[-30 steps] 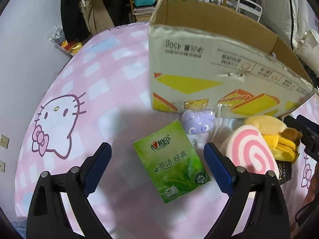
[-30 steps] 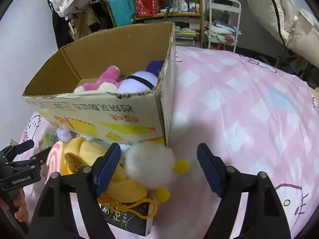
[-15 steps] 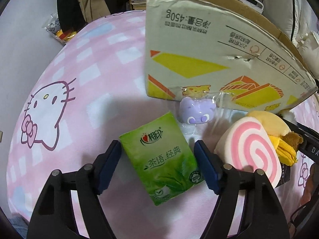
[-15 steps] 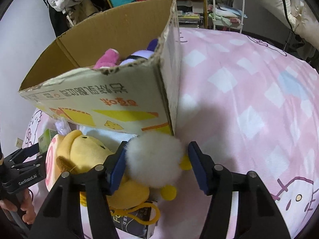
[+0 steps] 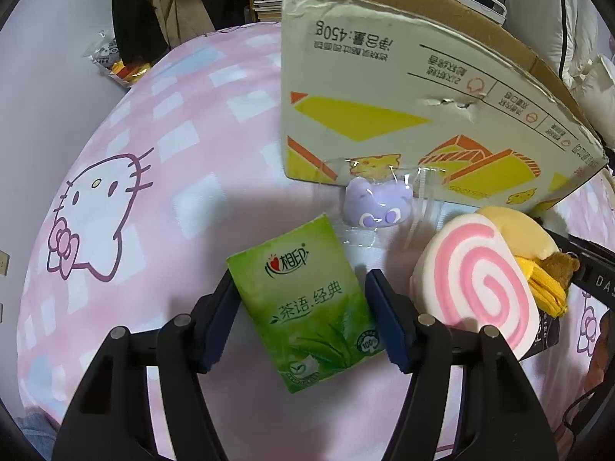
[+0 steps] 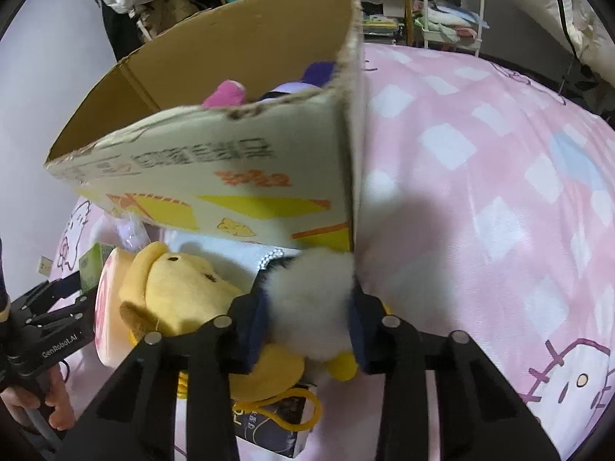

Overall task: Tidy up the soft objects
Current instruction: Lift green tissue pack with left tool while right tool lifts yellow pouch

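A green tissue pack (image 5: pixel 307 303) lies on the pink bed, and my left gripper (image 5: pixel 303 319) is shut on it, a blue pad against each long side. My right gripper (image 6: pixel 307 319) is shut on a white fluffy plush ball (image 6: pixel 311 303) at the near corner of the cardboard box (image 6: pixel 215 176). Beside the ball lie a yellow bear plush (image 6: pixel 180 288) and a pink swirl roll cushion (image 5: pixel 480 280). A purple toy in a clear bag (image 5: pixel 378 203) leans on the box front (image 5: pixel 403 115). Pink and purple plush toys (image 6: pixel 230 94) sit inside the box.
A dark box with a yellow loop (image 6: pixel 276 422) lies under the bear. The pink Hello Kitty sheet (image 5: pixel 100 207) spreads left of the box and right of it (image 6: pixel 499 192). Shelves, clothes and a white cart (image 6: pixel 442 7) stand beyond the bed. The left gripper shows at left (image 6: pixel 42 315).
Both grippers moved forward and down and closed: the left onto the tissue pack, the right onto the white fluffy ball.
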